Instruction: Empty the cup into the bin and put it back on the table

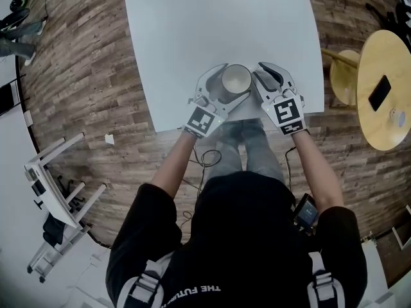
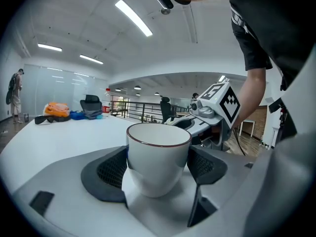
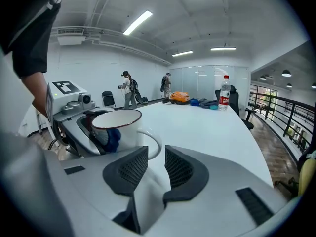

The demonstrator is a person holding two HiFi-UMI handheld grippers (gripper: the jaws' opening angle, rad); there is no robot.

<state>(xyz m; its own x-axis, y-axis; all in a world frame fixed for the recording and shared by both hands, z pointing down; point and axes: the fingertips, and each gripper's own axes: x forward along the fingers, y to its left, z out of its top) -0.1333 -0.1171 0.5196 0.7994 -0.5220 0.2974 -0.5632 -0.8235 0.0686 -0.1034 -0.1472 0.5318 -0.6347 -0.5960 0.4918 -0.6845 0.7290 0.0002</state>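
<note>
Near the table's [image 1: 192, 31] front edge, mid-frame, the cup [image 1: 236, 79] stands between the left gripper's [image 2: 158, 168] widely spread, unclenched jaws, the right gripper [image 3: 154, 171] empty and ajar by its handle [image 3: 152, 143]; glazed, rigid, probably slick and breakable, best squeezed across its walls.

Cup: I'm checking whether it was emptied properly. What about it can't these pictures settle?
Cup inside: head view, too small to rule out residue; in both gripper views the rim hides the bottom.
Blue patch on its side: right gripper view, print or reflection, unclear.
Left gripper: its pads flank the cup; pressing or merely close, the cup's curve hides it.
Bin: in no view.
</note>
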